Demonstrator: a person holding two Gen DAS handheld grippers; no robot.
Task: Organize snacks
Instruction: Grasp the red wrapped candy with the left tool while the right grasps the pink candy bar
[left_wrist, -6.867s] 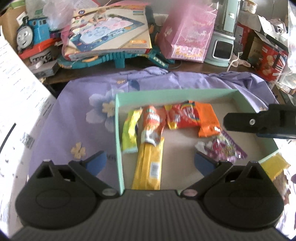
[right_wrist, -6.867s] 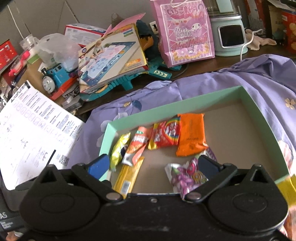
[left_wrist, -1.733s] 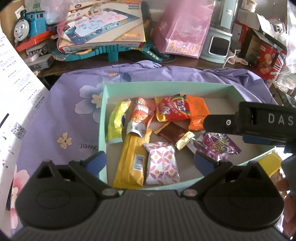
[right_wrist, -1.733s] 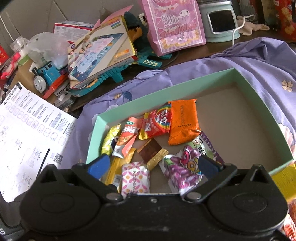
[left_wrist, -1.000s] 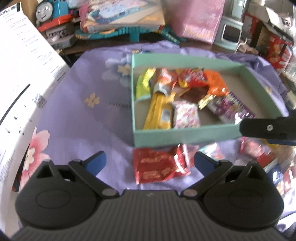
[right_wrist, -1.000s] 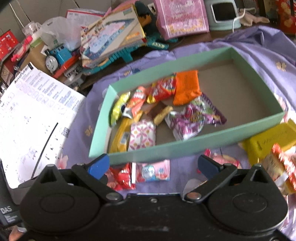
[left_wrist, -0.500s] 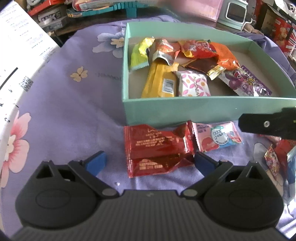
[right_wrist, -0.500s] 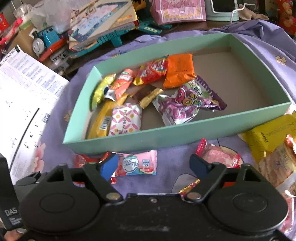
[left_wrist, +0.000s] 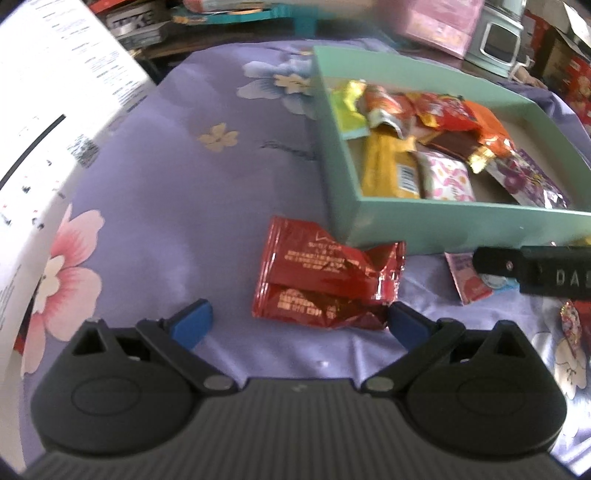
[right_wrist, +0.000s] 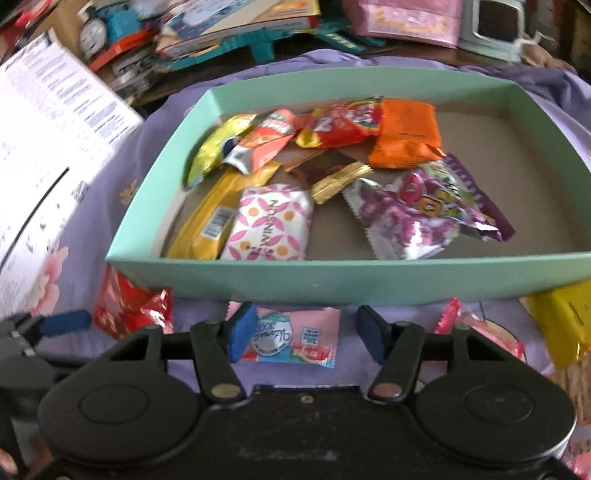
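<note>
A mint-green box (right_wrist: 332, 280) (left_wrist: 443, 221) on the purple floral cloth holds several snack packets. In front of its near wall lie a crumpled red packet (left_wrist: 325, 280) (right_wrist: 129, 310) and a small pink packet (right_wrist: 295, 339) (left_wrist: 469, 288). My left gripper (left_wrist: 299, 325) is open and low over the cloth, with the red packet just ahead between its blue fingertips, which do not press on it. My right gripper (right_wrist: 306, 334) (left_wrist: 532, 273) is closing around the pink packet. Its left pad reaches the packet's edge, while its right pad stands clear of it.
A yellow packet (right_wrist: 561, 321) and a red-pink candy (right_wrist: 480, 332) lie on the cloth to the right. A large white printed sheet (right_wrist: 44, 129) (left_wrist: 55, 92) borders the cloth on the left. A toy train (right_wrist: 107, 26), books and a pink gift bag (right_wrist: 406, 22) crowd the back.
Both grippers have dropped from over the box to the cloth in front of it. The right jaws have narrowed around the pink packet. The left gripper has closed in on the red packet.
</note>
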